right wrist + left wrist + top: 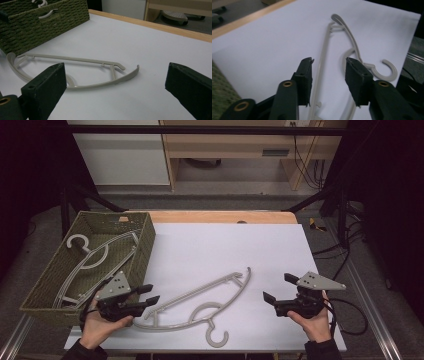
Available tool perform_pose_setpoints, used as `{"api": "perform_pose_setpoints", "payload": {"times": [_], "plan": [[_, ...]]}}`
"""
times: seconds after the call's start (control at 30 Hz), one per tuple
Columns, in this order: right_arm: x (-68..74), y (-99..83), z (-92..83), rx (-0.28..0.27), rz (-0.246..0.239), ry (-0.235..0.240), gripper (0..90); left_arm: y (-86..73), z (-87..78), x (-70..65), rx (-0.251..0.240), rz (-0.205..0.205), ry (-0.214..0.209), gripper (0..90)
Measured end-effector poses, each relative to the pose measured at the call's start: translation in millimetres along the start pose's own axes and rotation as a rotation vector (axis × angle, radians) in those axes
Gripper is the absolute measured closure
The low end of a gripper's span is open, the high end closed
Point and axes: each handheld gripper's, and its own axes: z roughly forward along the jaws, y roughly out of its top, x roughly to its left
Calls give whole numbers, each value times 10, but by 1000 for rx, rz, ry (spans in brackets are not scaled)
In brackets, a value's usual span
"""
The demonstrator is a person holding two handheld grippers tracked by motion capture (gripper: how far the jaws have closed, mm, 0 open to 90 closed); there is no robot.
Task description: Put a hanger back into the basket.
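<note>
The smooth grey plastic hanger [200,305] is lying flat near the table's [280,245] front edge, its thin bar passing between the left gripper's [150,295] released jaws, untouched. The right gripper [276,289] is gaping wide, well apart.

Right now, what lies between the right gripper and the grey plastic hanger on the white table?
Nothing: in the high view, bare white table separates the right gripper from the grey plastic hanger; the right gripper view agrees.
</note>
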Motion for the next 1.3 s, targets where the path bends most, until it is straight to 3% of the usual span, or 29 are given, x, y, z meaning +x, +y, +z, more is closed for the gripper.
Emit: {"api": "perform_pose_setpoints", "payload": {"times": [0.2, 0.27, 0.33, 0.57, 0.63, 0.73, 0.77, 0.87, 1.0, 1.17, 1.3], "plan": [[11, -19, 2, 4, -3, 2, 38, -92, 186, -164, 79, 52, -83, 765], [14, -24, -3, 5, -5, 1, 38, -119, 237, -203, 99, 69, -90, 808], [17, -24, -13, 3, -3, 2, 38, -144, 288, -212, 115, 74, -98, 794], [20, -29, -4, 5, -5, 1, 39, -237, 504, -263, 222, 94, -120, 582], [30, -36, 11, 9, -3, 2, 38, -248, 551, -279, 272, 134, -137, 557], [40, -43, 21, 15, -6, 7, 38, -272, 619, -326, 280, 139, -147, 555], [46, -45, 27, 19, -9, 9, 39, -270, 623, -324, 291, 161, -145, 607], [52, -46, 31, 19, -12, 14, 40, -267, 665, -329, 312, 176, -137, 724], [54, -52, 41, 22, -16, 13, 41, -290, 733, -299, 349, 156, -124, 899], [57, -53, 47, 22, -10, 13, 41, -339, 836, -316, 413, 180, -110, 900], [66, -55, 57, 24, -10, 15, 43, -332, 890, -357, 426, 203, -103, 900]]}}
